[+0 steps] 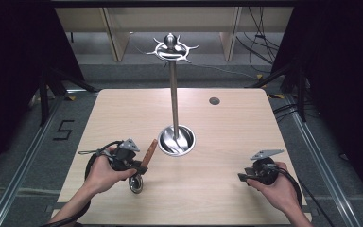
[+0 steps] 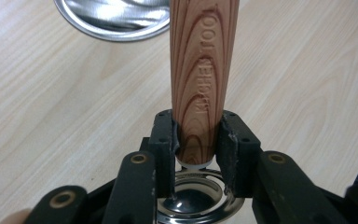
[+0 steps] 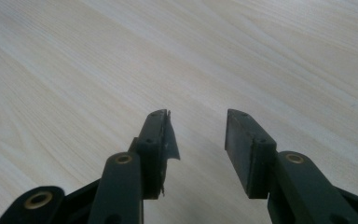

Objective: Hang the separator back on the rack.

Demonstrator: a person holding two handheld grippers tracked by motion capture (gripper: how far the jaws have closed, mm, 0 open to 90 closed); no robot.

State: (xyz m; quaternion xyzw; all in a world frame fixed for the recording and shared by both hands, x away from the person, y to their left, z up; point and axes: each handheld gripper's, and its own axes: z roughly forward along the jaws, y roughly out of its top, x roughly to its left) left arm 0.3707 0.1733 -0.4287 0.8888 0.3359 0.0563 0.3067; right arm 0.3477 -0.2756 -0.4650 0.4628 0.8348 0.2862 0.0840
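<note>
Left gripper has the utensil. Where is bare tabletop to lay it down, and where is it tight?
Free: the wide strip between the left gripper and the right gripper, and the right side from the stand's base out to the table edge. Tight: just ahead of the wooden-handled utensil, whose tip nears the base; the far middle, where the pole rises.

Wooden-handled utensil [image 2: 200,79] tilted (metal end down) beside stand base [image 1: 176,140].

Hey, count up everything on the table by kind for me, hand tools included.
Metal utensil stand: 1
Wooden-handled kitchen tool: 1
Hand-held tongs: 2, left tongs and right tongs
Total: 4
</note>
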